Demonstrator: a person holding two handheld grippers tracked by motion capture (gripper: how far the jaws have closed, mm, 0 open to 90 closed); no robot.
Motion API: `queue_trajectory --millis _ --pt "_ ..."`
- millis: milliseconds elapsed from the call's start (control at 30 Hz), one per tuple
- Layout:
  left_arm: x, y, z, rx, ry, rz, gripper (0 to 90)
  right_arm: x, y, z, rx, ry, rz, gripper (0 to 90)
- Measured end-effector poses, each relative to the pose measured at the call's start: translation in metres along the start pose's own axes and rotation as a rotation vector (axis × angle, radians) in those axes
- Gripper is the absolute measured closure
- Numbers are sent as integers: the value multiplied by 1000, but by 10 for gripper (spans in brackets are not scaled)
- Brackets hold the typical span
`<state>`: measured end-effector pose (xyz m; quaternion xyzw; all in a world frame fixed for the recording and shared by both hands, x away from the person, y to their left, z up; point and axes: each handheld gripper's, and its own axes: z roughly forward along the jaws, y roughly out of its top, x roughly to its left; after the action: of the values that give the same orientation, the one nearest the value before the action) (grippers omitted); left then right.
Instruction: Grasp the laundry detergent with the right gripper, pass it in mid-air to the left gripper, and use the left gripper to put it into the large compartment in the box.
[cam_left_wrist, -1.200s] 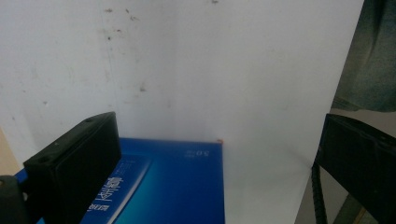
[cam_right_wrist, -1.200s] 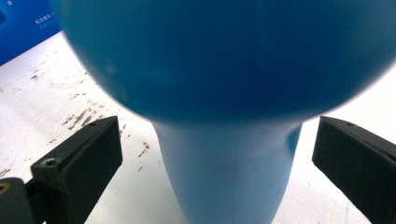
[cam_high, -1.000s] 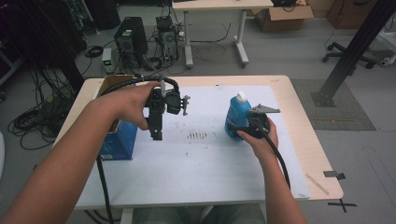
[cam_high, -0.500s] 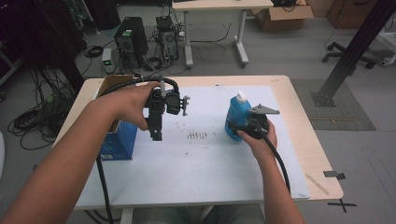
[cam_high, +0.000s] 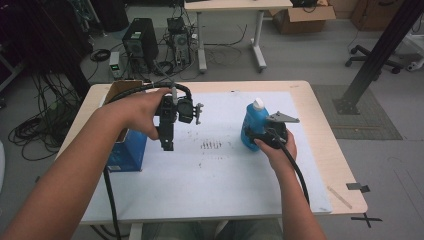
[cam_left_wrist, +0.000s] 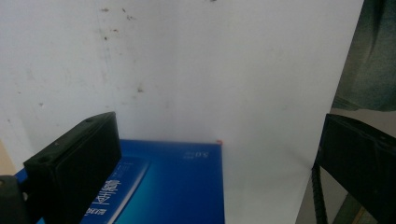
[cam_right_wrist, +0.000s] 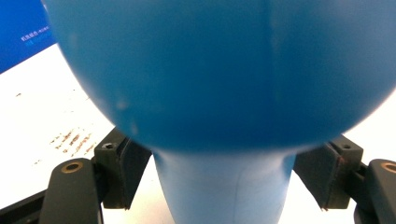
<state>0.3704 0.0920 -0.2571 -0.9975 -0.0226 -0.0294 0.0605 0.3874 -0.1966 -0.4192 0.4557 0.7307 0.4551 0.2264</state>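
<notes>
My right claw (cam_high: 254, 139) sits around the blue bottle (cam_high: 252, 123), which stands upright on the white sheet (cam_high: 225, 170), right of centre. Its jaws have just been closing, bottle between them, pads close to the narrow part; contact not clear. My left claw (cam_high: 167, 145) hangs above the sheet, jaws apart, empty, blue box (cam_high: 128, 154) just beside it.

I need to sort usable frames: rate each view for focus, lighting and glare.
High view: evenly lit and sharp, though the room's far left is dim; the blue bottle reads clearly. Left gripper view: bright white sheet slightly washed out, the blue box crisp. Right gripper view: the bottle's belly is too close, soft and blurred; the pads are sharper.
</notes>
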Motion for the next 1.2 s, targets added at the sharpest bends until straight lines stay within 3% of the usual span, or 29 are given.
queue_trajectory --millis 700,1200 --pt "0 1 1 4 1 -1 3 4 -1 1 -26 -16 -30 411" --pt "-1 2 -1 3 3 4 3 5 -2 0 -45 -30 -61 456"
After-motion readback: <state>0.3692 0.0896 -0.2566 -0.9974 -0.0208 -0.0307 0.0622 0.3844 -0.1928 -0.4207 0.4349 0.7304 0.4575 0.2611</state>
